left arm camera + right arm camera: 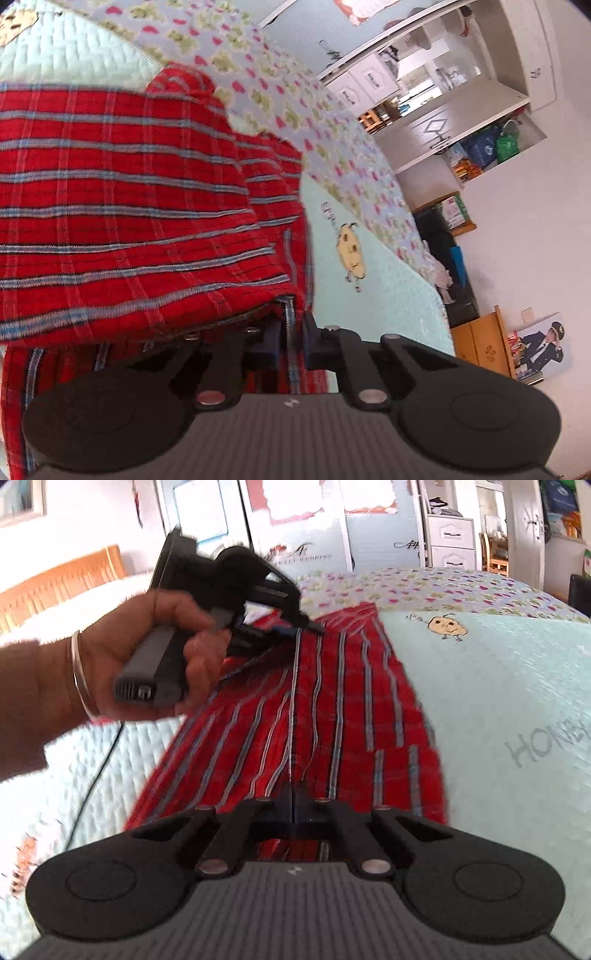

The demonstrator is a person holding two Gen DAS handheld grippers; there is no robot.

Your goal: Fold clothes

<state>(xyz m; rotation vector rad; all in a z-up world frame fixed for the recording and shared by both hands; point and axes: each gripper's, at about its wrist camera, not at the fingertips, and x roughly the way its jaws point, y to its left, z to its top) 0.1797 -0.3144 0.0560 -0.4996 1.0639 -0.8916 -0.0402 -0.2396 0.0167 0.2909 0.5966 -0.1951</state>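
A red plaid garment with blue-grey stripes lies on the bed, partly lifted. My right gripper is shut on its near edge, the cloth pinched between the fingers. My left gripper is shut on another edge of the red plaid garment, which drapes over and in front of it. The left gripper also shows in the right wrist view, held in a hand with a silver bangle, gripping the garment's far edge.
A pale green quilt with a cartoon figure and lettering covers the bed, with a flowered blanket behind. A wooden headboard is at the left. White cabinets, a door and a wooden cupboard line the wall.
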